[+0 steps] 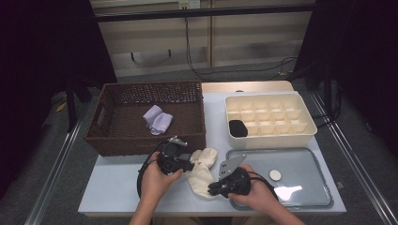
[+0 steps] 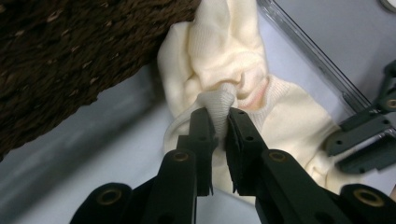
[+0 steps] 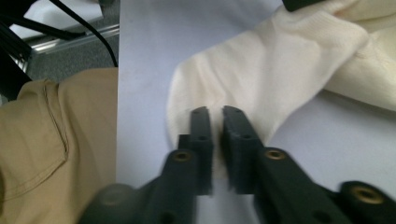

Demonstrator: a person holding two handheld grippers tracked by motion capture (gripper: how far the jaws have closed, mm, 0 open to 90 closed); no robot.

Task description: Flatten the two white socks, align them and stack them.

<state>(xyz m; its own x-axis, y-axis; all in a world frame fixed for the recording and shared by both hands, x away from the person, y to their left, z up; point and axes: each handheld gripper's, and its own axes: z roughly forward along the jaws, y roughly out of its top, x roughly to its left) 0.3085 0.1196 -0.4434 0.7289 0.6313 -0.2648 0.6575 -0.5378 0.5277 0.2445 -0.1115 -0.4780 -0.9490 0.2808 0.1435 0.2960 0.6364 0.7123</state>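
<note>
A cream sock (image 1: 202, 171) lies crumpled on the white table, just in front of the wicker basket (image 1: 141, 140). My left gripper (image 1: 190, 165) comes at it from the left. In the left gripper view its jaws (image 2: 218, 112) are shut on a raised fold of the sock (image 2: 224, 51). My right gripper (image 1: 211, 190) sits at the sock's near end. In the right gripper view its jaws (image 3: 217, 112) stand almost together over the sock's tip (image 3: 261, 70), with cream cloth in the narrow slit between them.
The basket holds a folded lilac pair of socks (image 1: 157, 119). At back right a cream divided box (image 1: 270, 136) has a black bundle (image 1: 238, 128) in one cell. In front of it lies a clear tray (image 1: 300, 187) with a small white disc (image 1: 275, 175).
</note>
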